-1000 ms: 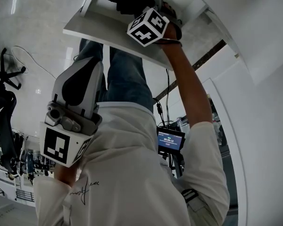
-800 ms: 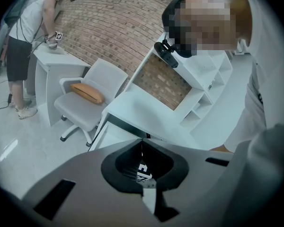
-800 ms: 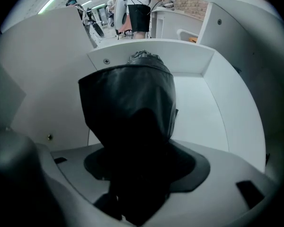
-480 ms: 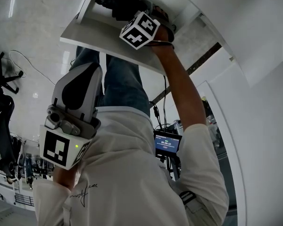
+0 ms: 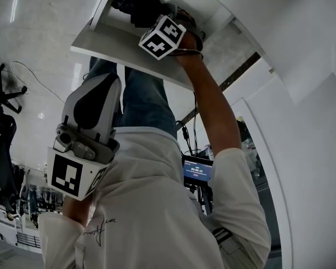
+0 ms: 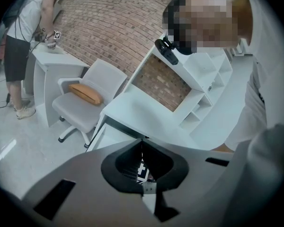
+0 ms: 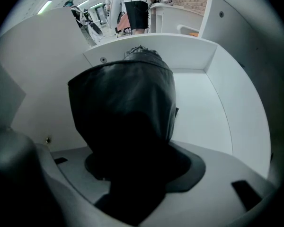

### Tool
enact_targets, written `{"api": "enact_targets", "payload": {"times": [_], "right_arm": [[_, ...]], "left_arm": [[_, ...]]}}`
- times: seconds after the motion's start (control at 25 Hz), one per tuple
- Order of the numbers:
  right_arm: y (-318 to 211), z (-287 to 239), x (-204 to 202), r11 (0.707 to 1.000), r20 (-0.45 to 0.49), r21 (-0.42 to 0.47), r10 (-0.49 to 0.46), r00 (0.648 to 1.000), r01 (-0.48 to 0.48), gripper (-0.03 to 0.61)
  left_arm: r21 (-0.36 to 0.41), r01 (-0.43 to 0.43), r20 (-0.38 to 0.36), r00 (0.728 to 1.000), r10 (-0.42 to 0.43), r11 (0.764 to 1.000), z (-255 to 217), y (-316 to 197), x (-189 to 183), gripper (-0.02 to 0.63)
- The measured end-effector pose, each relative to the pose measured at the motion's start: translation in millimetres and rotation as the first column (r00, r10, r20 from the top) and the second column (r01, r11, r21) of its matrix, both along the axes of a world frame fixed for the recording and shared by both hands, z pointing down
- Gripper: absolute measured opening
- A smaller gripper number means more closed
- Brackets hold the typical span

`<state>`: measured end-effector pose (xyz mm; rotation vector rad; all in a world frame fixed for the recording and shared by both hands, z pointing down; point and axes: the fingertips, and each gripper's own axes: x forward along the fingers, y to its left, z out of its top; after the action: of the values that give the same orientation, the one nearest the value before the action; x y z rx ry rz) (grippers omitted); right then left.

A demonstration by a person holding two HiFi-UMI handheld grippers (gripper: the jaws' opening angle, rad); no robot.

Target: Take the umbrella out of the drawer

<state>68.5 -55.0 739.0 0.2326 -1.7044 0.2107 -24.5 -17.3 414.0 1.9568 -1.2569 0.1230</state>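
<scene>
Gripping the umbrella point(image 7: 125, 108) inside the drawer point(image 7: 201, 98), the right gripper point(image 5: 148, 15) has its jaws clamped on the black folded bundle.

Seen along the right gripper's jaws, the umbrella's dark fabric sleeve fills the space between them and stands up from the drawer's white floor, with the drawer's front wall just behind it and its side walls at either hand. In the head view the person's right arm reaches out to the pulled-out drawer, and the marker cube sits above the drawer's front edge. The left gripper point(image 6: 142, 143) is held close against the person's white shirt point(image 5: 157, 206), well apart from the drawer. Its jaws are pressed together at the tips with nothing between them. Beyond them are a white bench point(image 6: 146, 115), a grey chair point(image 6: 83, 110) with an orange cushion point(image 6: 85, 93), and a brick wall point(image 6: 118, 22).
</scene>
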Motion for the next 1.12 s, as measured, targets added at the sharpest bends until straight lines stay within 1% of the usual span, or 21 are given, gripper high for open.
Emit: {"api": "enact_targets", "payload": {"times": [0.12,0.24,0.4,0.52,0.64,0.8,1.12], "right_arm": [[2,0,3,1.0,-0.005,0.0,-0.001,1.0,0.001,0.249],[0,-1,3,1.0,-0.006,-0.001,-0.002,1.0,0.002,0.244],[1,0,4,0.999,0.013,-0.022,0.026,1.0,-0.025,0.236],[-2,-1,7,0.997,0.021,-0.036,0.063,0.998,-0.062,0.236],[-1,-3,6,0.996,0.021,-0.049,0.075,0.997,-0.074,0.236],[7,-5,11,0.995,0.02,-0.061,0.074,0.997,-0.073,0.235],[18,-7,14,0.994,0.025,-0.084,0.065,0.998,-0.063,0.235]], "left_arm": [[0.009,-0.007,0.026,1.0,0.007,1.0,-3,1,1,0.017],[0.012,0.003,0.025,1.0,-0.004,1.0,-7,3,-4,0.017],[0.015,0.003,0.068,0.998,-0.004,1.0,-10,5,-10,0.017],[0.019,0.011,0.065,0.998,-0.012,1.0,-14,6,-13,0.017],[0.021,0.023,0.063,0.998,-0.024,1.0,-17,9,-18,0.017],[0.016,0.028,0.079,0.996,-0.029,0.999,-18,11,-20,0.017],[0.007,0.048,0.075,0.996,-0.048,0.999,-20,11,-21,0.017]]}}
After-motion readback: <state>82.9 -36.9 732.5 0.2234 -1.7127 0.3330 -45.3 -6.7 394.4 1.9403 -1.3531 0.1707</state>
